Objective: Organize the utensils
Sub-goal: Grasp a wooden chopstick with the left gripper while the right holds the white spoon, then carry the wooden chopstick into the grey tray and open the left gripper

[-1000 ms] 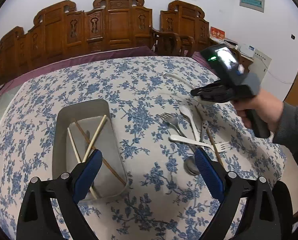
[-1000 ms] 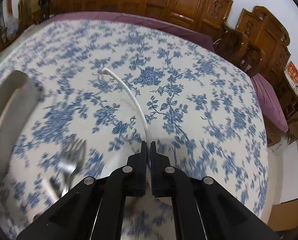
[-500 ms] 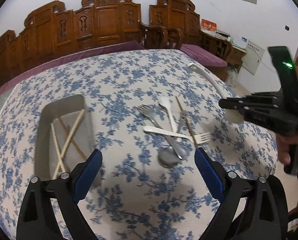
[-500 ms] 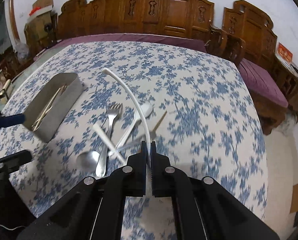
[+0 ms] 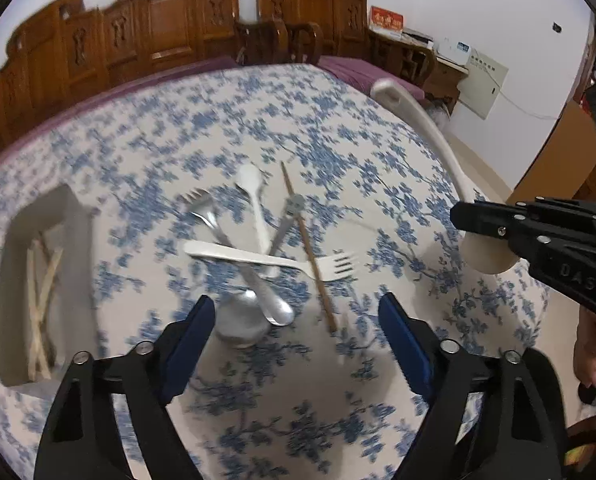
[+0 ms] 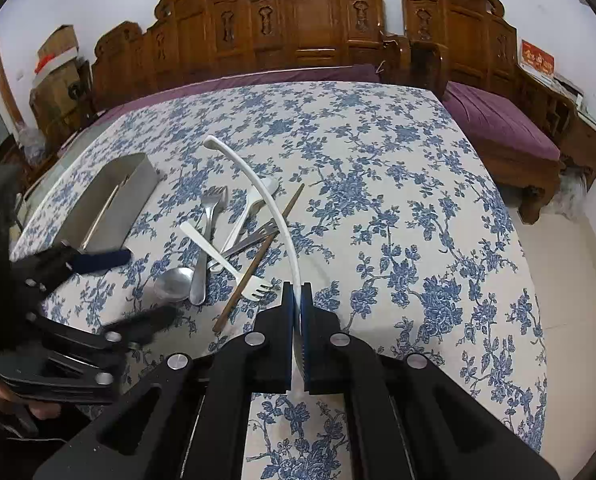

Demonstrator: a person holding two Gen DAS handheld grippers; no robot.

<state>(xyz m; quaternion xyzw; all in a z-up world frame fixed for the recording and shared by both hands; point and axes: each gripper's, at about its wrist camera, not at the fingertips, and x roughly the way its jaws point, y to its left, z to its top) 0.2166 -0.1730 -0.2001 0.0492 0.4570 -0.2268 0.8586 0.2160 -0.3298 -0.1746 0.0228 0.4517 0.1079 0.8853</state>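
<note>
Between the closing left tongs [image 5: 293, 334], nothing; right tongs [image 6: 295, 294] clamp the white ladle [image 6: 275, 208].

The left wrist view was smeared by motion, so the chopsticks [image 5: 41, 300] in the grey tray [image 5: 73, 248] read only as pale streaks. In the right wrist view the white ladle [image 6: 265, 196] disappeared between the right gripper's [image 6: 296, 300] fingers, its bowl hidden. The left gripper [image 6: 129, 288] was blurred and cut off at that view's left edge.

both wrist cams sit above the table [image 5: 338, 112], tilted down across it; both catch the same utensil pile [image 5: 265, 256]
</note>
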